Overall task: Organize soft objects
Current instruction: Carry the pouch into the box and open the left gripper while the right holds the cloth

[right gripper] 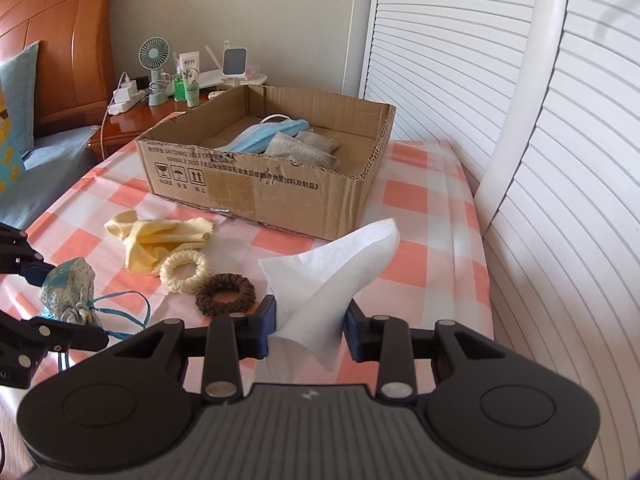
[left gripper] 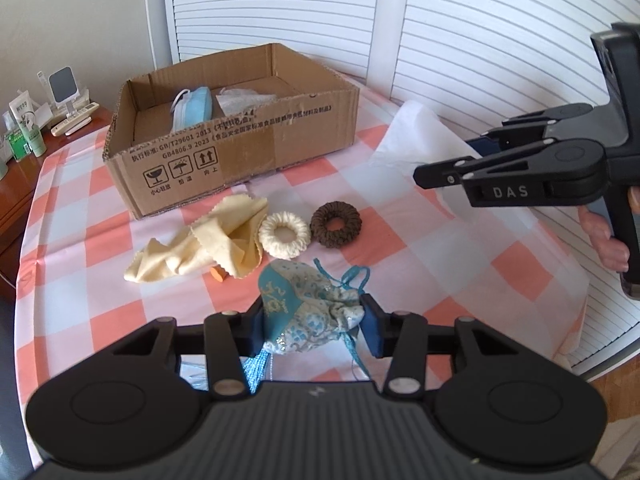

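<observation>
My left gripper is shut on a teal patterned drawstring pouch, held above the checked cloth; it also shows in the right wrist view. My right gripper is shut on a white tissue, which shows at the right in the left wrist view. A yellow cloth, a cream knitted ring and a brown knitted ring lie in front of the cardboard box. The box holds a blue face mask and a grey pouch.
A table with a pink and white checked cloth bears everything. A wooden nightstand with a fan, bottles and chargers stands at the far left. White louvered doors run along the right. A small orange piece lies under the yellow cloth.
</observation>
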`<control>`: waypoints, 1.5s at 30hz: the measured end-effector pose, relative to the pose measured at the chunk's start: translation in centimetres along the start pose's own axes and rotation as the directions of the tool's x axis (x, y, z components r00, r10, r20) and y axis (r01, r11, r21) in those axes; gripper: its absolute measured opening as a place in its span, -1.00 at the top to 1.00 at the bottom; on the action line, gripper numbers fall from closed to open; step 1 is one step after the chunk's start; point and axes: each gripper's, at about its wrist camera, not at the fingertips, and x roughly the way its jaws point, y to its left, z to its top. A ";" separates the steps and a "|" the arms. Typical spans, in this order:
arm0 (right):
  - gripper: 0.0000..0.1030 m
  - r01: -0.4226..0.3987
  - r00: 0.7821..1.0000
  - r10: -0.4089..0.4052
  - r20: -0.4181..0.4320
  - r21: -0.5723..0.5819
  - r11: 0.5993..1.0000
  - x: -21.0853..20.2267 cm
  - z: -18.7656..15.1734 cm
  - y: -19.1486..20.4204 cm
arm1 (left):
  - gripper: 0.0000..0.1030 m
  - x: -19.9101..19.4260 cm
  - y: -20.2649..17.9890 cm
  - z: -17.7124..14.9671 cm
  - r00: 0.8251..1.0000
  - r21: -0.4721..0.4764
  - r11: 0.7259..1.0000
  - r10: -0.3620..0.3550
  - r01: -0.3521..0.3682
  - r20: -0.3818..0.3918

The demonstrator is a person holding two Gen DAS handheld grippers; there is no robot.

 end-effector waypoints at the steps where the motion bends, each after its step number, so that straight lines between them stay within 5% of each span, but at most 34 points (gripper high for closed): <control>1: 0.23 -0.005 1.000 0.005 0.003 0.001 1.000 -0.2 0.0 0.0 | 0.12 -0.3 0.1 0.1 1.000 0.004 1.000 -0.001 0.001 0.002; 15: 0.23 -0.040 0.998 0.040 0.042 -0.007 0.999 -2.2 1.1 0.6 | 0.12 -3.5 3.2 8.0 0.992 0.053 0.998 0.015 -0.022 0.128; 30: 0.23 -0.037 0.996 0.038 0.084 -0.013 0.999 -2.7 2.4 -0.1 | 0.12 3.8 9.2 20.5 0.977 0.008 0.984 0.174 -0.176 0.123; 32: 0.23 -0.039 0.995 0.039 0.087 -0.010 0.999 -2.6 2.5 -0.3 | -0.04 5.2 10.0 21.2 0.972 -0.014 0.980 0.200 -0.200 0.122; 35: 0.23 -0.034 0.996 0.034 0.086 -0.011 0.999 -2.3 2.6 -0.4 | -0.84 6.7 11.2 21.5 0.961 -0.055 0.968 0.249 -0.244 0.121; 37: 0.23 -0.036 0.996 0.037 0.084 -0.011 0.999 -2.2 2.6 -0.3 | -0.85 6.8 11.5 21.0 0.944 -0.067 0.956 0.293 -0.286 0.150; 45: 0.23 -0.042 0.995 0.044 0.086 -0.019 0.999 -2.3 2.9 0.3 | -0.87 4.8 10.7 18.4 0.950 -0.045 0.960 0.279 -0.276 0.136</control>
